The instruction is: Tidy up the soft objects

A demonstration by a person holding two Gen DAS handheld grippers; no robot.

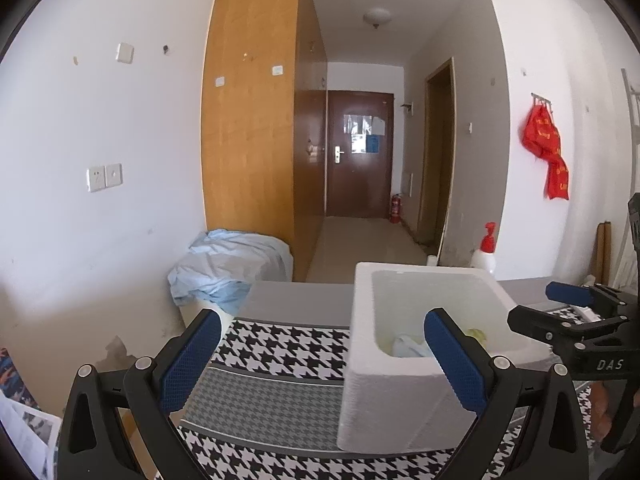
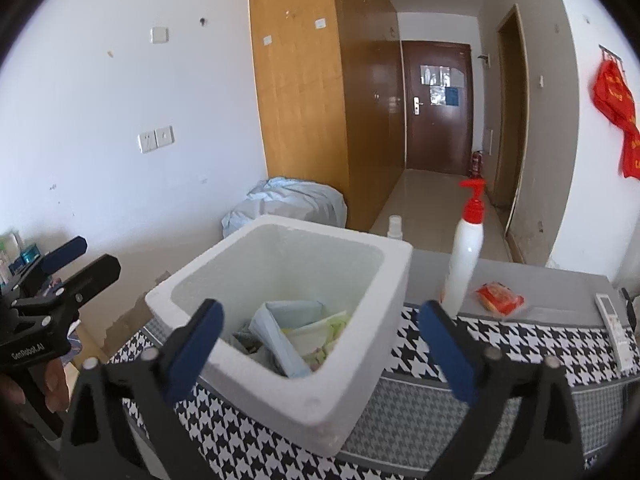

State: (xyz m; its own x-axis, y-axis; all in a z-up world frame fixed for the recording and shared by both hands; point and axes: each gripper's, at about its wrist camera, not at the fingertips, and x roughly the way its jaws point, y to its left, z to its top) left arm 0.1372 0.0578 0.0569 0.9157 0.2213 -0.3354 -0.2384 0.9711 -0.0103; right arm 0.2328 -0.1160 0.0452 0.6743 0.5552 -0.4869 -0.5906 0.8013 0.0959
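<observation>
A white foam box [image 2: 288,408] stands on the houndstooth-covered table [image 2: 520,344]. Inside it lie several soft packs, among them a pale blue one [image 2: 276,332] and a greenish one [image 2: 334,326]. A red soft packet [image 2: 499,298] lies on the table to the right of the box. My right gripper [image 2: 320,320] hovers open over the box's near rim, nothing between its pads. My left gripper [image 1: 324,356] is open too, left of the box [image 1: 368,384], with the box's near left corner between its fingers untouched. Each gripper shows at the edge of the other's view.
A white bottle with a red pump [image 2: 464,264] stands just right of the box, a small clear bottle [image 2: 394,226] behind it. A remote control [image 2: 614,328] lies at the table's right edge. A bundle under pale blue cloth [image 1: 232,268] sits beyond the table by the wardrobe.
</observation>
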